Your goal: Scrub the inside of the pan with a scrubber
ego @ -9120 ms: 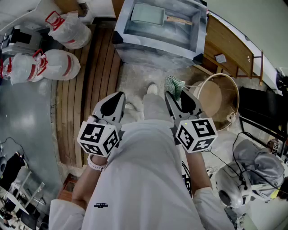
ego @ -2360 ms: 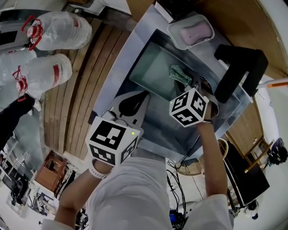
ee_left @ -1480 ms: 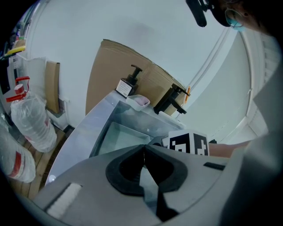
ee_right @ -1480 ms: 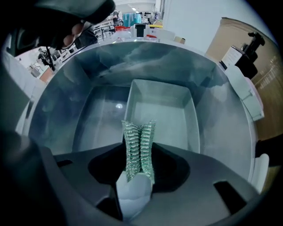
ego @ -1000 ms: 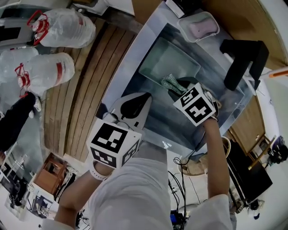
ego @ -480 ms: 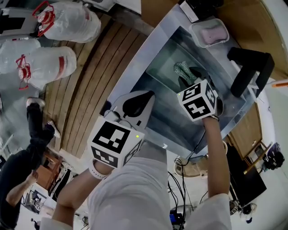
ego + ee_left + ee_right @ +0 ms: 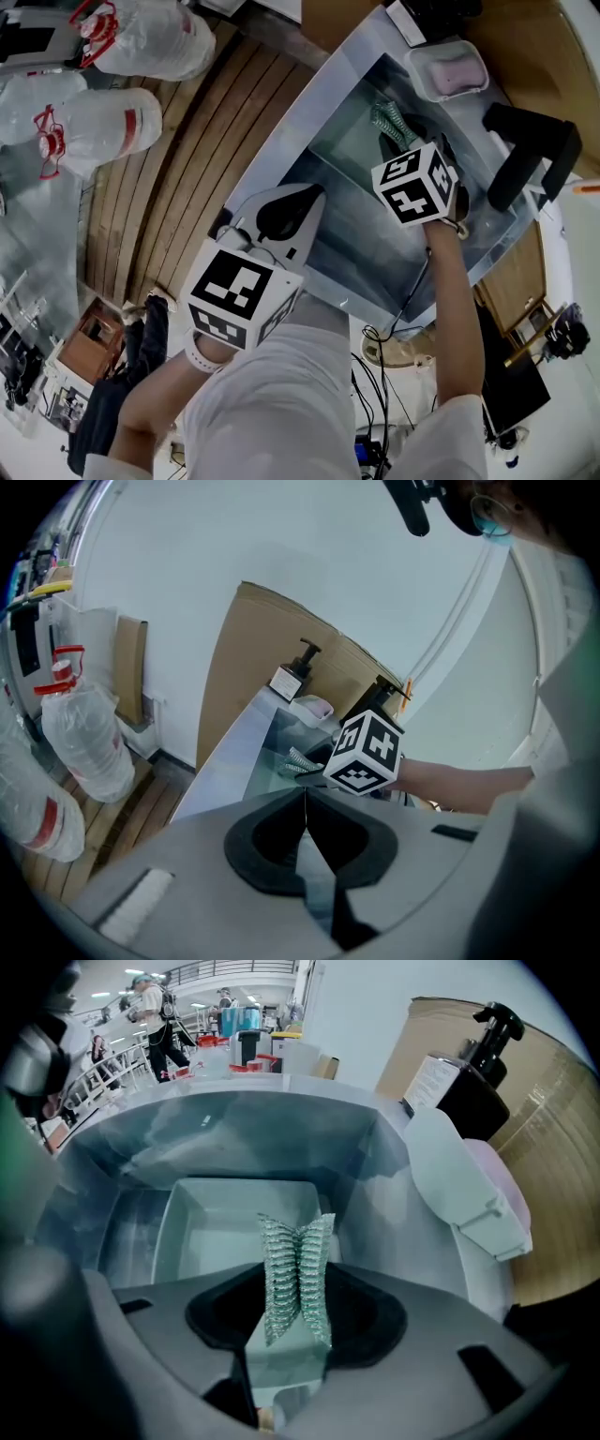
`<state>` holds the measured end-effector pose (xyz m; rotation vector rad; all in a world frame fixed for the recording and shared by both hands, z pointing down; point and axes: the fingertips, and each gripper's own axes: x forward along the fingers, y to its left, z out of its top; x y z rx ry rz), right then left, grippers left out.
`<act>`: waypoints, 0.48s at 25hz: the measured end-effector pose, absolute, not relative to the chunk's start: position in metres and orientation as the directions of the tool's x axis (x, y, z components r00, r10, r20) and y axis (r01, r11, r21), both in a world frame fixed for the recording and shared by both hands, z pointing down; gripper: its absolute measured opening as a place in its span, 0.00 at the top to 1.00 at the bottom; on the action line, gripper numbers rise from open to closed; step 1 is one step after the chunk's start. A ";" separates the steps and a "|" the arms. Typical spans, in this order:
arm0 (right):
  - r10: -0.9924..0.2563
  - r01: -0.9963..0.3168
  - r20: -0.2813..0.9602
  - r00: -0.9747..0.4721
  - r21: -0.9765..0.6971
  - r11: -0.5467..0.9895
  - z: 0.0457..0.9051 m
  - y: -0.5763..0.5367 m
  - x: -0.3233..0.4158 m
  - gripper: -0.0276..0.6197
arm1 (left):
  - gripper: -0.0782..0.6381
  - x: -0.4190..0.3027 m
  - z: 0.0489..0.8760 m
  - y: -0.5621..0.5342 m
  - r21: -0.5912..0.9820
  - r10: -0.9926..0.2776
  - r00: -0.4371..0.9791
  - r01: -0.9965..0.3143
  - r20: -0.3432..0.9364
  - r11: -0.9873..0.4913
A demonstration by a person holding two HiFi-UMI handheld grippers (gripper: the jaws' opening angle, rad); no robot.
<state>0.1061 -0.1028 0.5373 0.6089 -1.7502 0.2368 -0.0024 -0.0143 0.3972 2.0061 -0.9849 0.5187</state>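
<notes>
Steel sink point(image 7: 300, 108) holds the pale green pan point(image 7: 230, 1215). Right gripper point(image 7: 397, 142), clamped on the scrubber point(image 7: 296, 1269), has swept across the pan toward its far end, suggesting scrubbing is underway. Left gripper point(image 7: 305, 803) idles at the sink's near rim, jaws together, empty.

We wear a white short-sleeved shirt point(image 7: 272, 403) and a white wristband point(image 7: 199, 354) behind the left gripper point(image 7: 314, 194). It and the right gripper point(image 7: 398, 145) are grey with black pads, each bearing 1 black-and-white marker cube point(image 7: 239, 300).

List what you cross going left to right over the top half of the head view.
white plastic bags → wooden slats → sink → scrubber → soap dish → black fixture
</notes>
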 end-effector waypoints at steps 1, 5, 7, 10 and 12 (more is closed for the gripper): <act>-0.276 -0.510 0.949 -0.153 0.163 0.844 0.539 -0.105 0.107 0.70 | 0.88 -0.001 0.398 -0.014 0.495 -0.454 0.609 -0.793 0.651 -0.355; -0.258 -0.503 0.954 -0.150 0.151 0.851 0.547 -0.109 0.108 0.70 | 0.88 0.002 0.398 -0.015 0.498 -0.447 0.611 -0.791 0.653 -0.354; -0.255 -0.498 0.956 -0.143 0.153 0.853 0.549 -0.109 0.107 0.71 | 0.88 0.003 0.399 -0.016 0.497 -0.445 0.611 -0.791 0.654 -0.357; -0.240 -0.484 0.962 -0.130 0.150 0.862 0.551 -0.108 0.105 0.71 | 0.88 0.005 0.400 -0.017 0.498 -0.442 0.612 -0.791 0.656 -0.356; -0.241 -0.474 0.963 -0.123 0.157 0.867 0.552 -0.106 0.103 0.71 | 0.88 0.007 0.401 -0.017 0.500 -0.440 0.613 -0.790 0.656 -0.355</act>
